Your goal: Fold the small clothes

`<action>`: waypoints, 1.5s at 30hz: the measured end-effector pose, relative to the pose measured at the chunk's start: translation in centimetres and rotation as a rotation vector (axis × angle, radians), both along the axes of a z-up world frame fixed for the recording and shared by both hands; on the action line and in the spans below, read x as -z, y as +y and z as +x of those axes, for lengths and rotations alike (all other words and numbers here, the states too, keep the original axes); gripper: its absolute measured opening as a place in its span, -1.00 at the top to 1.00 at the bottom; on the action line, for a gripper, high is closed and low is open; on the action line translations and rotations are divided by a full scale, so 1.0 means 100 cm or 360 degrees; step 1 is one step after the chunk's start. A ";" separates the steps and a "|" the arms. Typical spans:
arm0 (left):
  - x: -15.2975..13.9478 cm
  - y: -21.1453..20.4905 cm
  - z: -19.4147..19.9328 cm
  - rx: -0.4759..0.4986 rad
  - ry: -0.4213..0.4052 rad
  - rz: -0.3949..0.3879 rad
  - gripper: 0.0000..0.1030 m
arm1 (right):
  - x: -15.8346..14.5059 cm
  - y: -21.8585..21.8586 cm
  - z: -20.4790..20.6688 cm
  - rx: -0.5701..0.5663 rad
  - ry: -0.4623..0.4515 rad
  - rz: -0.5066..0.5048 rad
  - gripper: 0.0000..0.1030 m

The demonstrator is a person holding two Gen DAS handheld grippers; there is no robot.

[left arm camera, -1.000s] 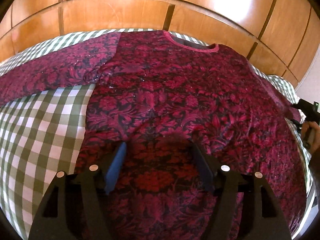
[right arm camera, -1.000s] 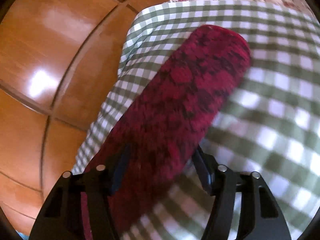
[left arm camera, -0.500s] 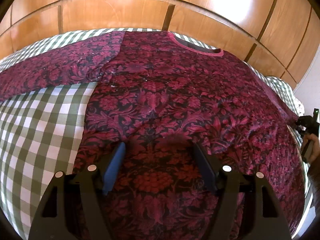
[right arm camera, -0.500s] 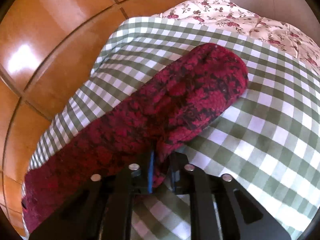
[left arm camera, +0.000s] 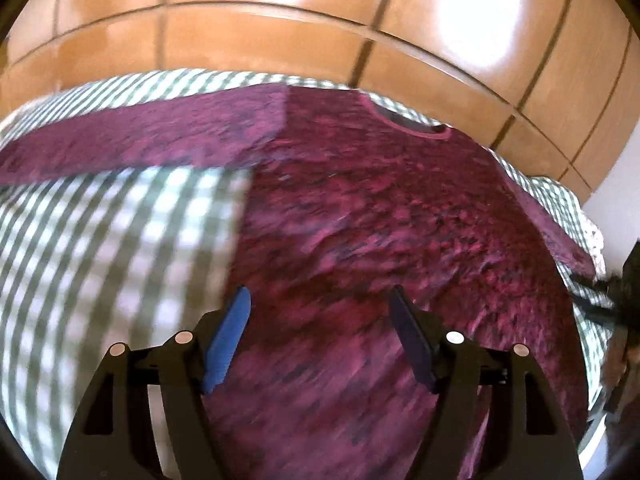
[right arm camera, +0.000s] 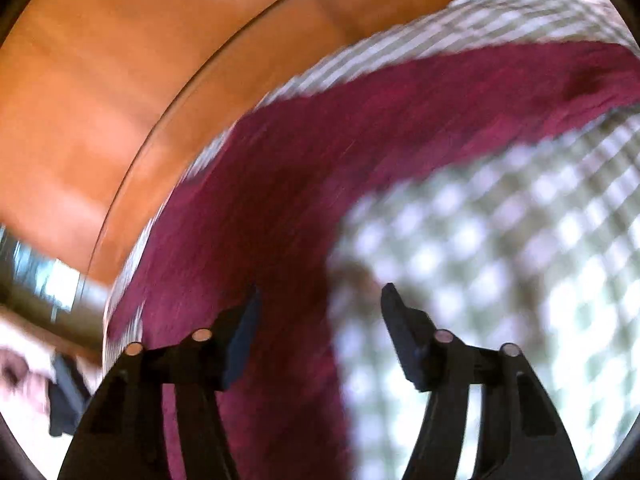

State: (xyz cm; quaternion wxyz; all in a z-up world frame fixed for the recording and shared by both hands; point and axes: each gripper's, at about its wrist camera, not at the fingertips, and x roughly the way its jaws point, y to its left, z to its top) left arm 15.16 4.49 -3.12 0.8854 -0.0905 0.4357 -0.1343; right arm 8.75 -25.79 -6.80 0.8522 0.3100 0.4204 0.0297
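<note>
A dark red floral top lies spread flat on a green-and-white checked bedcover, its neckline at the far side. One sleeve stretches out to the left. My left gripper hovers open over the lower body of the top, its left finger near the garment's side edge. In the blurred right wrist view the top runs from its other sleeve at the upper right down under my right gripper. That gripper's jaws are opening, and no cloth is pinched between them.
Glossy orange wooden panels stand just behind the bed. The checked cover fills the right of the right wrist view. A pale floral cloth shows at the bed's far right. Something dark and blurred sits low on the left, off the bed.
The right gripper was nipped on the sleeve's edge half a second ago; now its jaws stand apart and it has swung and rolled toward the garment's body. The left gripper has shifted left.
</note>
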 end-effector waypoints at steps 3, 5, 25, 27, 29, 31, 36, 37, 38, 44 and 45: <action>0.004 0.025 -0.017 -0.0042 0.0042 0.0023 -0.37 | 0.001 0.031 -0.022 -0.0057 0.0031 -0.0194 -0.01; 0.014 0.037 -0.027 -0.0062 0.0105 0.0020 -0.32 | 0.003 0.041 -0.037 -0.0069 0.0049 -0.0238 -0.01; -0.041 -0.005 -0.060 0.0135 -0.0252 0.0132 -0.28 | 0.001 -0.006 -0.095 0.0236 0.0006 -0.0117 -0.03; -0.038 -0.022 -0.048 0.0185 -0.0249 0.0139 -0.28 | -0.002 -0.030 -0.092 0.0360 -0.0027 -0.0069 -0.05; -0.031 -0.039 -0.032 0.0238 -0.0231 0.0160 -0.28 | -0.004 -0.058 -0.086 0.0493 -0.0057 -0.0017 -0.07; -0.020 -0.051 -0.017 0.0246 -0.0182 0.0204 -0.28 | -0.003 -0.092 -0.076 0.0645 -0.0088 0.0060 -0.07; 0.015 -0.049 0.008 0.0192 0.0005 0.0175 -0.29 | 0.007 -0.177 -0.050 0.1022 -0.0113 0.0200 -0.06; 0.020 -0.045 0.010 0.0190 0.0016 0.0127 -0.31 | 0.010 -0.189 -0.046 0.1076 -0.0117 0.0232 -0.06; 0.021 -0.042 0.008 0.0186 0.0012 0.0102 -0.32 | 0.014 -0.203 -0.039 0.1145 -0.0115 0.0264 -0.06; 0.024 -0.050 0.008 0.0228 0.0000 0.0148 -0.50 | 0.022 -0.237 -0.009 0.1279 -0.0045 0.0206 0.11; 0.025 -0.051 0.008 0.0231 -0.0002 0.0152 -0.52 | 0.020 -0.237 -0.001 0.1267 -0.0001 0.0140 0.29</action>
